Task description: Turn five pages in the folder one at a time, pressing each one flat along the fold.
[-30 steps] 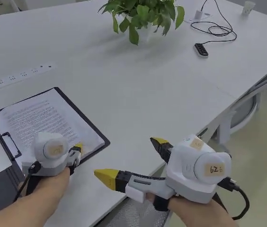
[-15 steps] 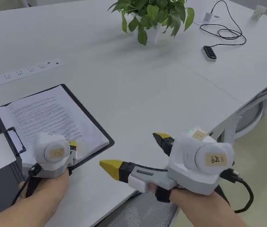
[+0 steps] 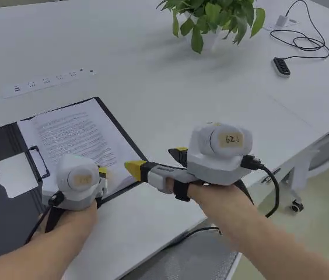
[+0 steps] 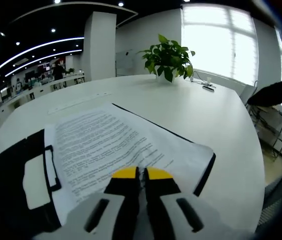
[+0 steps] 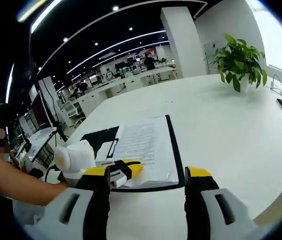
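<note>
The folder [image 3: 1, 146] lies open at the lower left of the head view, on the white worktop [image 3: 170, 87], with its top page [image 3: 77, 137] flat on the stack and a black cover spread at the far left of the frame.

In the left gripper view, the left gripper [image 4: 141, 173] is seen with its jaws brought together, their yellow tips low over the near edge of the page. Whether a sheet is nipped between them cannot be told.

The right gripper [image 3: 157, 160] is held at the centre of the head view, just off the folder's lower right corner. Its jaws are spread wide and nothing is held.

A page turn is judged to be at its very start. For the next move, a single sheet would have to be parted at the free edge and carried over towards the left of the frame. It would then be pressed flat along the fold.
</note>
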Demonstrator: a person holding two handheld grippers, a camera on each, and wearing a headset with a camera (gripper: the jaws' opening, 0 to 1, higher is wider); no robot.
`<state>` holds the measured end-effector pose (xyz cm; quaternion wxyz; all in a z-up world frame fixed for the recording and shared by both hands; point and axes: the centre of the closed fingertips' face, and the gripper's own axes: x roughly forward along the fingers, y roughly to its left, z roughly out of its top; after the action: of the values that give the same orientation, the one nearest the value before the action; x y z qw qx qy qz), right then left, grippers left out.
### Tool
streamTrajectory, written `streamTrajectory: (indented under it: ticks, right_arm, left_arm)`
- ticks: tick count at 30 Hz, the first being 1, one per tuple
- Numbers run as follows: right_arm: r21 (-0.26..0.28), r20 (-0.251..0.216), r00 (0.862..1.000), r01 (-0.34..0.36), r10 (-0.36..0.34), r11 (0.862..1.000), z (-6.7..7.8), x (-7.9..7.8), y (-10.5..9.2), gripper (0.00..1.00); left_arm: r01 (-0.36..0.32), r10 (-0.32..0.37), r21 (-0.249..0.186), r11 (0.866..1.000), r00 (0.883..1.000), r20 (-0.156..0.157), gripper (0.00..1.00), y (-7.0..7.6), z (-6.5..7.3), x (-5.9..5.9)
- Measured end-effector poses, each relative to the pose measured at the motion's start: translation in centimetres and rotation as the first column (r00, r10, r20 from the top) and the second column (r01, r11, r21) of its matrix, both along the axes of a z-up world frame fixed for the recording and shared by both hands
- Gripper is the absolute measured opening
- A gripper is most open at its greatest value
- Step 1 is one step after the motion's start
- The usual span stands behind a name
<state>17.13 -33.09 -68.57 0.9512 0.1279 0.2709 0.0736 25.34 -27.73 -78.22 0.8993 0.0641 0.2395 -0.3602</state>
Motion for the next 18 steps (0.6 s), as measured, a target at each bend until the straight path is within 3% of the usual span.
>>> streamTrajectory:
  ticks: [9,18]
  right_arm:
    - [0.008,-0.129,0.992,0.014,-0.013,1.000,-5.4,1.4,-0.3,0.38]
    - [-0.011,-0.176,0.984,0.011,-0.012,1.000,-7.9,2.8,-0.5,0.27]
  left_arm:
    - [-0.010,0.010,-0.013,1.000,1.000,-0.017,0.02,0.0,0.0,0.0]
    - [-0.022,0.022,-0.018,1.000,1.000,-0.020,0.02,0.1,0.0,0.0]
